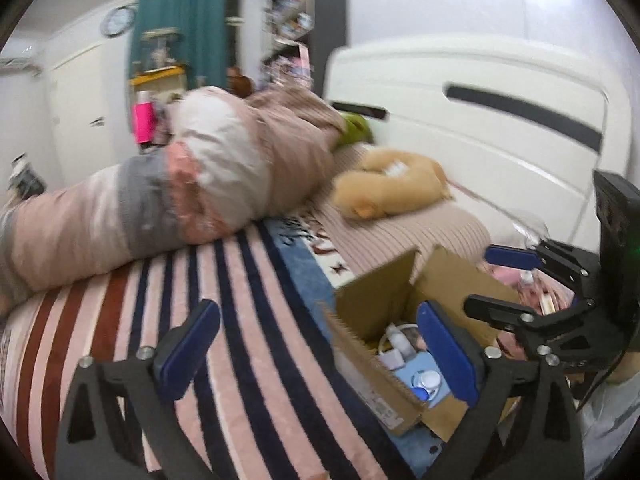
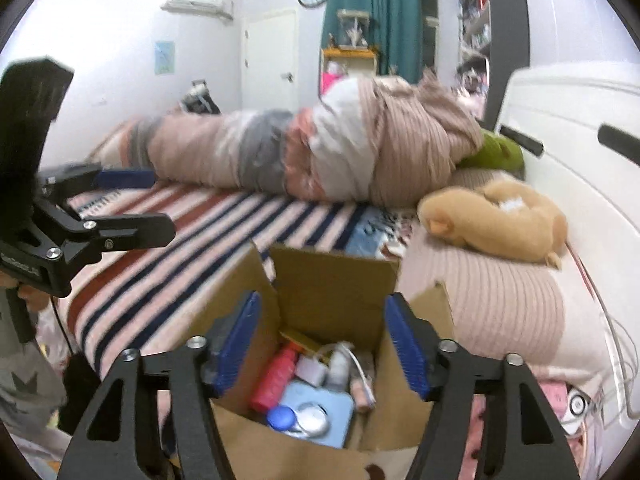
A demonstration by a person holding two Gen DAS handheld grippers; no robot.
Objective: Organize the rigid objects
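Observation:
An open cardboard box (image 2: 332,280) sits on the striped bed. It holds a pink bottle (image 2: 276,376), a white bottle (image 2: 338,366), a white charger with cable (image 2: 310,370), a light blue case (image 2: 320,404) and a blue cap (image 2: 280,416). My right gripper (image 2: 324,356) is open and empty, just above the box opening. My left gripper (image 1: 316,356) is open and empty, over the blanket at the box's (image 1: 372,312) left side. The right gripper also shows in the left wrist view (image 1: 508,284), and the left gripper in the right wrist view (image 2: 140,204).
A rolled quilt (image 2: 320,152) lies across the far side of the bed. A tan plush toy (image 2: 496,220) and a green cushion (image 2: 496,152) lie by the white headboard (image 2: 580,128). A ribbed pink pillow (image 2: 500,304) is right of the box. Cables (image 2: 616,360) trail at the right.

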